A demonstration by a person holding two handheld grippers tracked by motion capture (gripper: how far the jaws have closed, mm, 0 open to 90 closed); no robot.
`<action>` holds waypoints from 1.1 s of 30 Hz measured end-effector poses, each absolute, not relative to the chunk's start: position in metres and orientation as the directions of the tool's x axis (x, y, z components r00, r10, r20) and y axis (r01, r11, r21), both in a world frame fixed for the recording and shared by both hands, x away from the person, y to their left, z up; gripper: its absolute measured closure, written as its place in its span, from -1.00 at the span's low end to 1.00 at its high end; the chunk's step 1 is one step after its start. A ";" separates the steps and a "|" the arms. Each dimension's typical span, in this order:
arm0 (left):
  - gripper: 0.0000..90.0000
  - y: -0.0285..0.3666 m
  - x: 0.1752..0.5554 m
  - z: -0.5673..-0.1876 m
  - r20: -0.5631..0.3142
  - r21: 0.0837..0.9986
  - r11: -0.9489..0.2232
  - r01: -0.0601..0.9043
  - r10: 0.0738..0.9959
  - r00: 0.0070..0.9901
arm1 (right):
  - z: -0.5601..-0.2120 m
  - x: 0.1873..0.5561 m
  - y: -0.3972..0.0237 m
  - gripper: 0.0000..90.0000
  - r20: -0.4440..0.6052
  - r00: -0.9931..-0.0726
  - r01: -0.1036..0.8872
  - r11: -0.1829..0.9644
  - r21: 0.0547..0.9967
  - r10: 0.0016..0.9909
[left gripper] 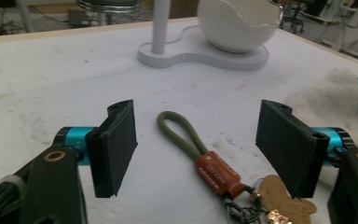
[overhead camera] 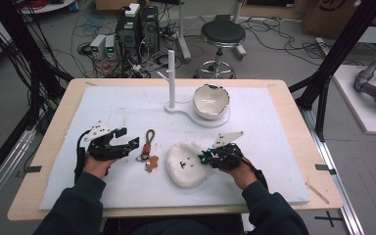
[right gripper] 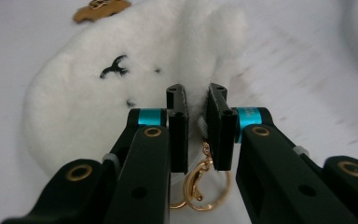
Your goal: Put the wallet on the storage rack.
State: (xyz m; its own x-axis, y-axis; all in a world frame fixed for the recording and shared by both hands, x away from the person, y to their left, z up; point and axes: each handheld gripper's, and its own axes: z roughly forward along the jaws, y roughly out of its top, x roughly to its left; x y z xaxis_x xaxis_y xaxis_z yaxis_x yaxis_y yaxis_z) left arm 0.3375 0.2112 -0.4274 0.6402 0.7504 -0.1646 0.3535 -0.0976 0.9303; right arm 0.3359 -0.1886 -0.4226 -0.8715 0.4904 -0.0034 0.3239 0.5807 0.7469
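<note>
One desk, one white mat, two tongs at work on two small charms.

On the desk lies a white mat; upper centre stands one stand with a post and one cracked white bowl. Lower centre rests one fluffy white plush. The right tongs, jaws pressed together, pinch its edge beside a gold clasp. Left of the plush lies one keychain with a green loop; the left tongs stand spread around it, not touching.
</note>
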 end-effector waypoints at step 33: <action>-0.33 0.180 0.337 -0.429 -0.213 0.917 -0.144 0.372 0.612 0.762 | -0.412 0.328 -0.197 0.72 -0.008 -0.902 0.258 0.553 0.792 0.433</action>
